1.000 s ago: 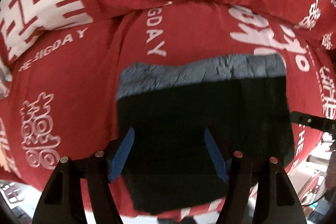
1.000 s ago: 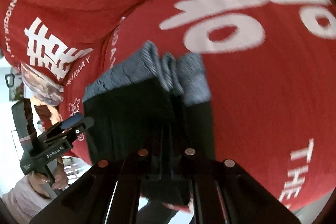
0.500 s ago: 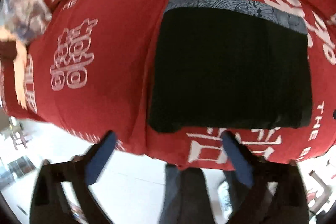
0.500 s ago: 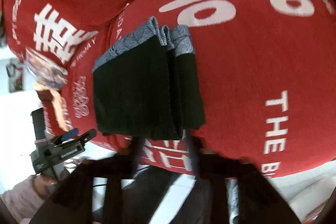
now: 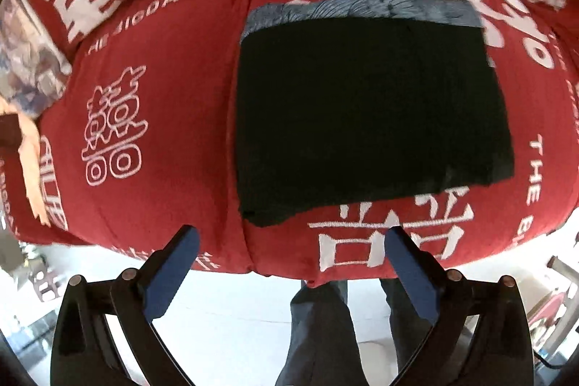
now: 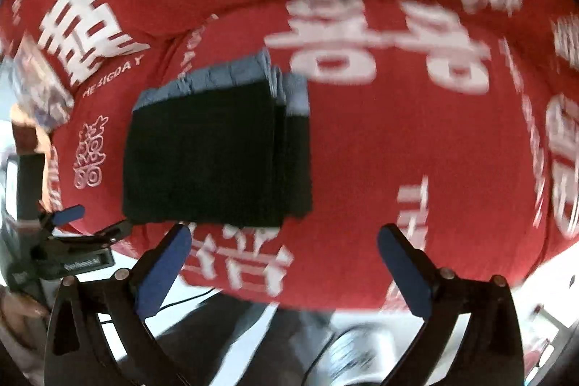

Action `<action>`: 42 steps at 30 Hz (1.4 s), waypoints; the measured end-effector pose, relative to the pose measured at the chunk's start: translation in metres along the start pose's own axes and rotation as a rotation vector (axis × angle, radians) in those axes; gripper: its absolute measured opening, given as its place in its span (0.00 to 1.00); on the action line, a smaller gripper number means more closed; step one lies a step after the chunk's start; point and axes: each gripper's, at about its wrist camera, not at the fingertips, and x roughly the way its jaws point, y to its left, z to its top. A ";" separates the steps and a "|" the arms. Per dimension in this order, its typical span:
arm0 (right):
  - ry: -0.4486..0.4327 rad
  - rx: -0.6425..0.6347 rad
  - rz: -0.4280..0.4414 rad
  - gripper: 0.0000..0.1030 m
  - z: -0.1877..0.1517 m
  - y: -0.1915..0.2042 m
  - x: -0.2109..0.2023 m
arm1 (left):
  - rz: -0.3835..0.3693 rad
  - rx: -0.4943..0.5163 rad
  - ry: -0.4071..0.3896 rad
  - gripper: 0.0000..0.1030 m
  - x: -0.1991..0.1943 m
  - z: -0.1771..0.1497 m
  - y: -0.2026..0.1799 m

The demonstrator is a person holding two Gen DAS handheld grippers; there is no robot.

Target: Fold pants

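The black pants (image 5: 369,107) lie folded into a compact rectangle on the red cloth, a grey patterned waistband (image 5: 362,9) along the far edge. They also show in the right wrist view (image 6: 213,151), stacked in layers. My left gripper (image 5: 291,250) is open and empty, held back from the near edge of the pants. My right gripper (image 6: 284,248) is open and empty, near the pants' near right corner and apart from them. The left gripper also shows in the right wrist view (image 6: 72,227) at the far left.
A red cloth with white characters and lettering (image 5: 144,96) covers the table, its front edge (image 5: 253,272) just ahead of my grippers. A person's dark trouser legs (image 5: 325,331) stand below the edge on a pale floor. A patterned sleeve (image 5: 25,60) is at far left.
Both grippers have let go of the pants and pulled back past the table's front edge. The right gripper went from shut on the folded pants to wide open. The pants lie still.
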 end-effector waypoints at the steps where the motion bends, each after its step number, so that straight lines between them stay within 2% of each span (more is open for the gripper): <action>1: 0.005 0.008 -0.005 1.00 -0.005 0.001 0.002 | -0.009 0.011 -0.007 0.99 -0.004 -0.003 0.002; 3: 0.022 0.026 -0.050 1.00 -0.017 0.006 0.004 | -0.025 0.043 -0.020 0.99 -0.011 -0.009 0.004; 6: 0.052 0.064 -0.038 1.00 -0.030 0.014 0.002 | -0.033 0.089 -0.038 0.99 -0.019 -0.014 0.008; 9: 0.042 0.076 -0.057 1.00 -0.033 0.024 -0.008 | -0.030 0.089 -0.046 0.99 -0.024 -0.017 0.018; 13: 0.004 0.049 -0.081 1.00 -0.034 0.040 -0.027 | 0.015 0.089 -0.131 0.99 -0.042 -0.021 0.027; 18: -0.003 0.020 -0.126 1.00 -0.042 0.057 -0.039 | -0.019 0.089 -0.203 0.99 -0.059 -0.026 0.033; 22: -0.010 0.016 -0.145 1.00 -0.049 0.064 -0.045 | -0.001 0.093 -0.262 0.99 -0.069 -0.031 0.033; 26: -0.019 0.003 -0.176 1.00 -0.056 0.071 -0.050 | -0.042 0.074 -0.259 0.99 -0.072 -0.032 0.035; 33: -0.055 0.001 -0.195 1.00 -0.058 0.081 -0.056 | -0.049 0.088 -0.285 0.99 -0.082 -0.038 0.032; 42: -0.152 0.001 -0.189 1.00 -0.055 0.105 -0.063 | -0.077 0.071 -0.323 0.99 -0.105 -0.034 0.036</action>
